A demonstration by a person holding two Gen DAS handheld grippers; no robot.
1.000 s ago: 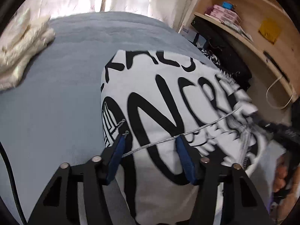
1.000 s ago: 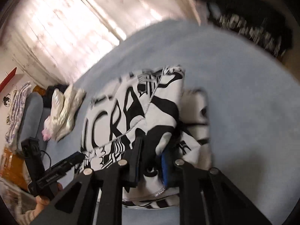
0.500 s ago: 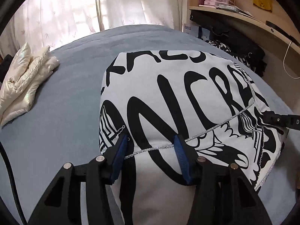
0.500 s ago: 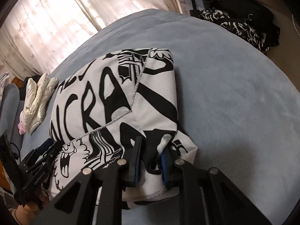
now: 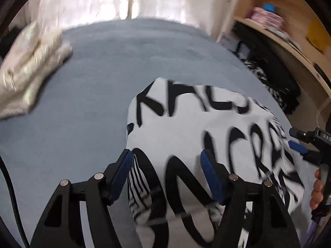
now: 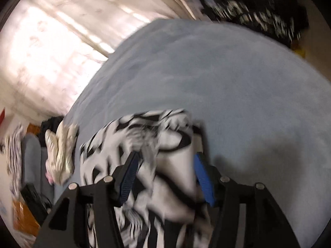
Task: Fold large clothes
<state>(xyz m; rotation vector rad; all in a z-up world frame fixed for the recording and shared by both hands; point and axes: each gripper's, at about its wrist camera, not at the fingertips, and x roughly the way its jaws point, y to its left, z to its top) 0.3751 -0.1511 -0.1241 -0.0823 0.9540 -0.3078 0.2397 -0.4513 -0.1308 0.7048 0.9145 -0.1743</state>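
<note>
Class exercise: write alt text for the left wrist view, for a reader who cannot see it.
A white garment with black lettering lies on a grey-blue bed between the open left gripper; a cream jacket sits far left.

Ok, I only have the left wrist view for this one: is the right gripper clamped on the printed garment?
Observer: No. The right gripper has its jaws apart; they have just been opening, and the printed garment lies loose between them.
Operator: Anything beyond the cream jacket, off the bed?
Observer: Yes, something grey and padded, maybe a seat, stands just past the cream jacket.
</note>
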